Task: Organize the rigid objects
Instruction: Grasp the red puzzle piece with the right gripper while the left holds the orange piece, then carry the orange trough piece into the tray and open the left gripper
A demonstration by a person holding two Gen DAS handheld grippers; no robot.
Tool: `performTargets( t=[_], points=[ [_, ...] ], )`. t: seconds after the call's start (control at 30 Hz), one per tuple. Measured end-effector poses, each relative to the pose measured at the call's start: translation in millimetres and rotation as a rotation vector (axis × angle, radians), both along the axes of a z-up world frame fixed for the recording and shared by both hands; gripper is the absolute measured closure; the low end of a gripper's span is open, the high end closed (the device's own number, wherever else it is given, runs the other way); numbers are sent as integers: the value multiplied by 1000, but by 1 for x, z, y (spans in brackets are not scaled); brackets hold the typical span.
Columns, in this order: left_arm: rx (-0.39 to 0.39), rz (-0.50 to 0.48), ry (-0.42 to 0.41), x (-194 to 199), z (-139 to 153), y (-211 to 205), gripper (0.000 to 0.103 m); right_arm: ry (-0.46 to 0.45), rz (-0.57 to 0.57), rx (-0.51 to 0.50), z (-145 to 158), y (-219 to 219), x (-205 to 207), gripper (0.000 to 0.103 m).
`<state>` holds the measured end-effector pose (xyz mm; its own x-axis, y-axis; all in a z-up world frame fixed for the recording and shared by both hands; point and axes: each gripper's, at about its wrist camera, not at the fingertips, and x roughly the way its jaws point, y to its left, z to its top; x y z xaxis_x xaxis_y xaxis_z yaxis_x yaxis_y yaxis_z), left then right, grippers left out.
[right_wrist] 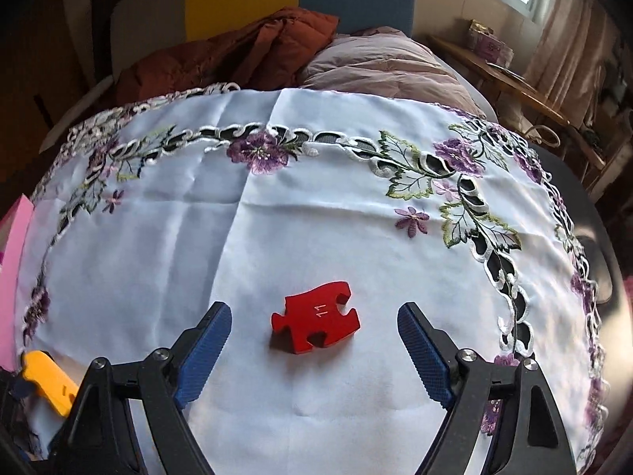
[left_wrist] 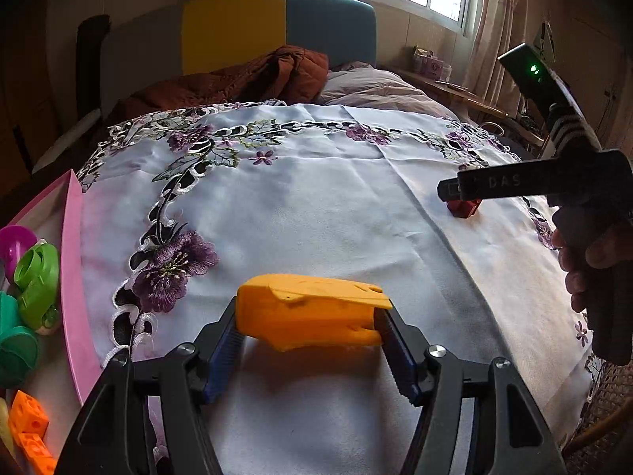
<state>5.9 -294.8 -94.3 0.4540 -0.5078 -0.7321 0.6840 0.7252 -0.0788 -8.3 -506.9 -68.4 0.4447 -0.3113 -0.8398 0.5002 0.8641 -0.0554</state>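
My left gripper [left_wrist: 308, 326] is shut on a yellow plastic block [left_wrist: 312, 314], held just over the white embroidered cloth [left_wrist: 316, 198]. The block also shows at the lower left of the right wrist view [right_wrist: 47, 382]. A red jigsaw piece marked 11 [right_wrist: 316, 322] lies flat on the cloth. My right gripper [right_wrist: 314, 324] is open, its blue pads on either side of the piece and apart from it. In the left wrist view the right gripper [left_wrist: 463, 194] hangs over the red piece [left_wrist: 463, 208] at the right.
A pink tray [left_wrist: 73, 261] at the left edge holds green, purple and orange toys [left_wrist: 37, 277]. A rust-coloured quilt [left_wrist: 253, 79] and a pillow [right_wrist: 379, 67] lie beyond the cloth. A wooden side table [right_wrist: 510, 79] stands far right.
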Motion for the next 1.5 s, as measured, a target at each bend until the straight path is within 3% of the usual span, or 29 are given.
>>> performTargets(
  t=[0.27,0.3,0.33,0.37,0.67,1.5],
  points=[
    [0,0,0,0,0,0,37,15,-13,2,-5,-5,4,24],
    [-1,0,1,0,0,0,37,24,-9,5,-7,-5,5,31],
    [-1,0,1,0,0,0,37,51,2,20,-10,-5,7,53],
    [0,0,1,0,0,0,37,69,8,33,-13,-4,8,55],
    [7,1,-6,-1,-1,0,37,66,9,116,-13,-5,6,54],
    [21,-2,-5,-3,2,-1,37,75,46,62,-14,3,8,55]
  ],
)
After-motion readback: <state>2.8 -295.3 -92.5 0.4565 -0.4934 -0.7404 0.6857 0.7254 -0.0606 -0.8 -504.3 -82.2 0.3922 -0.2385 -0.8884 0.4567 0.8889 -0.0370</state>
